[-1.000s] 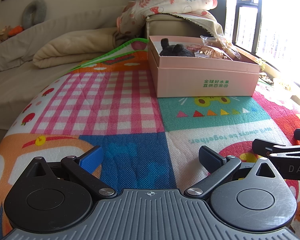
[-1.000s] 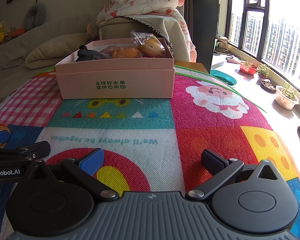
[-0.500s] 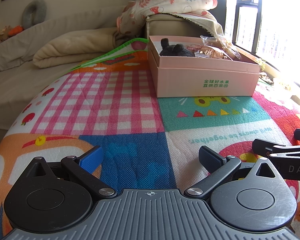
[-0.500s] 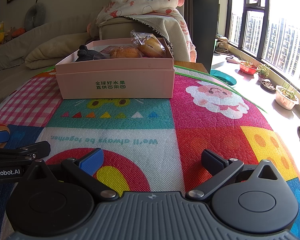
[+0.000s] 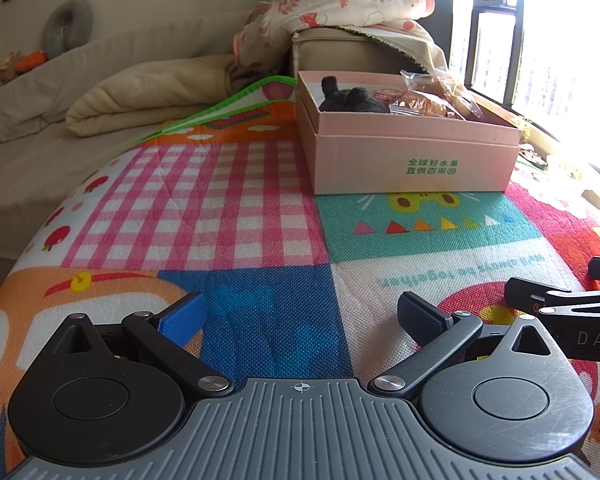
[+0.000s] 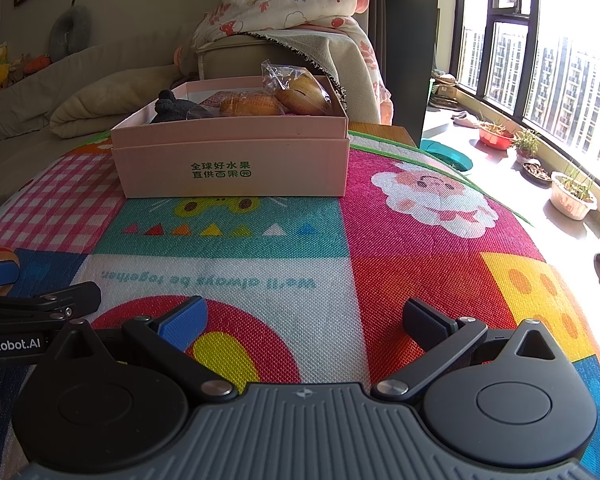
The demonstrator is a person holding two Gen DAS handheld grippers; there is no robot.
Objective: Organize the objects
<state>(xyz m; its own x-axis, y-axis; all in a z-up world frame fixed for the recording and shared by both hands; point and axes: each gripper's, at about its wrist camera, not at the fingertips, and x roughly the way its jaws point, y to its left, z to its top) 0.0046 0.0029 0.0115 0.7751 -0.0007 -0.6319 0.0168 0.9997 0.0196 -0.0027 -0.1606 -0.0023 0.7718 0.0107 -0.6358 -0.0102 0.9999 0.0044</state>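
A pink cardboard box [image 5: 416,160] with green print stands at the far side of the colourful mat [image 5: 236,208]; it also shows in the right wrist view [image 6: 228,168]. Inside lie a dark grey plush toy [image 5: 350,100] [image 6: 176,110] and clear bags of bread [image 5: 432,94] [image 6: 292,94]. My left gripper [image 5: 300,316] is open and empty, low over the mat's near part, well short of the box. My right gripper [image 6: 304,316] is open and empty beside it; its arm shows at the left view's right edge [image 5: 564,308].
A sofa with a beige folded blanket [image 5: 140,96] and a flowered quilt [image 6: 284,4] lies behind the mat. Windows and potted plants [image 6: 572,196] are to the right. The left gripper's arm [image 6: 32,312] shows at the right view's left edge.
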